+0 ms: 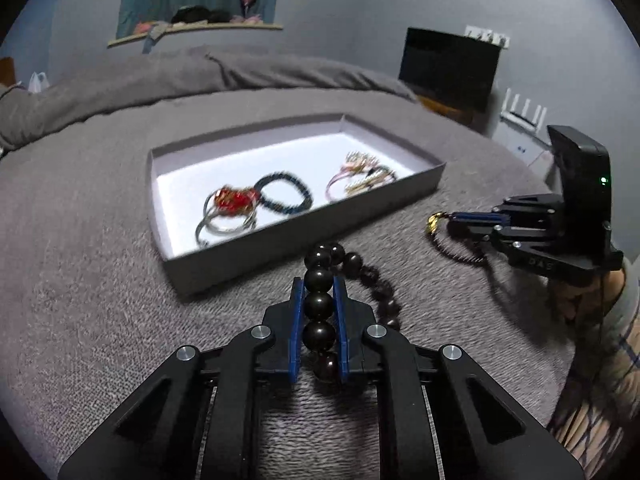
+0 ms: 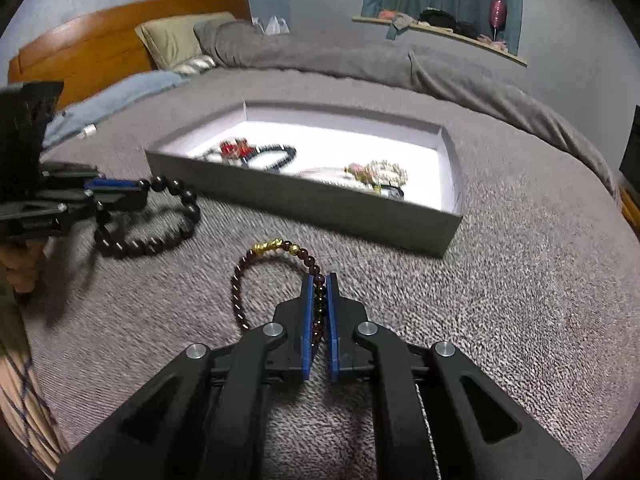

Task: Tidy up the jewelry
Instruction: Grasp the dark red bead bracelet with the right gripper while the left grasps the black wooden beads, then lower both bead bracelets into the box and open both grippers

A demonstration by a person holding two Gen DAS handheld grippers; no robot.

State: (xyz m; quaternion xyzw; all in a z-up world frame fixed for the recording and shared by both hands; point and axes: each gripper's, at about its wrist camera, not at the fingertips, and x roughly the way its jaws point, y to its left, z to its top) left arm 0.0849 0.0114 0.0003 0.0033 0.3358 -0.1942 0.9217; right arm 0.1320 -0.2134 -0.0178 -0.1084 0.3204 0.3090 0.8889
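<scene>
A grey shallow box [image 1: 312, 232] [image 2: 304, 204] with a white floor lies on the bed. It holds a silver bangle with a red charm [image 1: 230, 208], a dark blue bead bracelet [image 1: 286, 196] and a pink and gold bracelet [image 1: 360, 178] [image 2: 376, 176]. My left gripper [image 1: 319, 284] [image 2: 142, 192] is shut on a large black bead bracelet [image 1: 320, 304] [image 2: 160, 236], just in front of the box. My right gripper [image 2: 319, 280] [image 1: 454, 222] is shut on a thin dark red bead bracelet [image 2: 240, 292] with gold beads [image 1: 433, 221].
A grey blanket [image 2: 500, 300] covers the bed. Pillows [image 2: 176, 40] and a wooden headboard [image 2: 92, 44] are at the far left in the right wrist view. A dark screen [image 1: 450, 68] stands at the right beyond the bed.
</scene>
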